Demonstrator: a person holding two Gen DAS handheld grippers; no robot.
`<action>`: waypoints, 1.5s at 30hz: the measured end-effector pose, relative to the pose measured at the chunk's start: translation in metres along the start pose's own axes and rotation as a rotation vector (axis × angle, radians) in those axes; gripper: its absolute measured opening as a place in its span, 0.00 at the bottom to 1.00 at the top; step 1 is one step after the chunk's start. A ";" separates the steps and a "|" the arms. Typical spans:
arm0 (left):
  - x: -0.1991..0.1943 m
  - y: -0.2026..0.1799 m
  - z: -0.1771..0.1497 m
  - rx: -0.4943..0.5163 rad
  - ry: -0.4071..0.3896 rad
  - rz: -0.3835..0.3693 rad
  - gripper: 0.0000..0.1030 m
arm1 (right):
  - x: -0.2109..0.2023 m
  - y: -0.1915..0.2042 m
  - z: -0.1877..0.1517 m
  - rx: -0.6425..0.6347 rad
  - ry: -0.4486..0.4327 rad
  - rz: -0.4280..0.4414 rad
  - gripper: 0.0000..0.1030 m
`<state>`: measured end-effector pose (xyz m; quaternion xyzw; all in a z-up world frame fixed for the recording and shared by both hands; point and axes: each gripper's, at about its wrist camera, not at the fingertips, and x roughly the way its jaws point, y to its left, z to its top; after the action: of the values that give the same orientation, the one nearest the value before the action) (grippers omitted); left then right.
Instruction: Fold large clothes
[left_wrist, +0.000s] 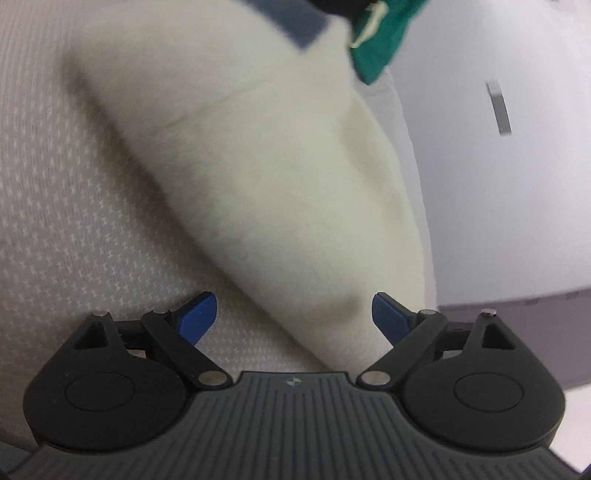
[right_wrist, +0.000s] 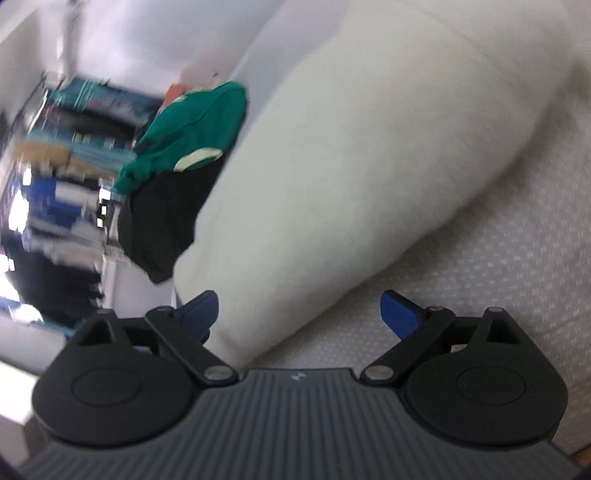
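Observation:
A cream fleecy garment (left_wrist: 266, 155) lies as a long folded band across a pale textured bed cover (left_wrist: 74, 229). Its near end reaches in between the blue fingertips of my left gripper (left_wrist: 293, 319), which stands open with the pads apart from the cloth. In the right wrist view the same cream garment (right_wrist: 351, 155) runs up to the right. My right gripper (right_wrist: 299, 317) is open too, its left blue fingertip (right_wrist: 201, 308) at the garment's edge and the right fingertip (right_wrist: 400, 312) over the bed cover (right_wrist: 498, 266).
A green garment (right_wrist: 195, 129) and a black one (right_wrist: 159, 221) lie heaped past the cream one, the green garment (left_wrist: 380, 40) also showing at the top of the left view. Blurred shelves of coloured goods (right_wrist: 66, 155) stand far left. A pale wall (left_wrist: 517, 184) lies beyond the bed's edge.

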<state>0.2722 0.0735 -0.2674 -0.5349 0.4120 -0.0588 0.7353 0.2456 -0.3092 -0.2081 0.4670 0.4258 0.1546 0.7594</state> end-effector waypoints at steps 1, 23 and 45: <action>0.002 0.003 0.002 -0.027 0.001 -0.010 0.91 | 0.001 -0.005 0.002 0.035 -0.012 -0.002 0.93; -0.001 -0.007 0.017 0.037 -0.234 0.068 0.43 | -0.006 -0.014 0.025 0.034 -0.342 -0.105 0.47; -0.023 -0.181 -0.019 0.342 -0.212 0.042 0.31 | -0.138 0.056 0.068 -0.166 -0.457 -0.032 0.33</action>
<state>0.3085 -0.0047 -0.1057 -0.3969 0.3275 -0.0560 0.8557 0.2273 -0.4065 -0.0785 0.4192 0.2360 0.0673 0.8741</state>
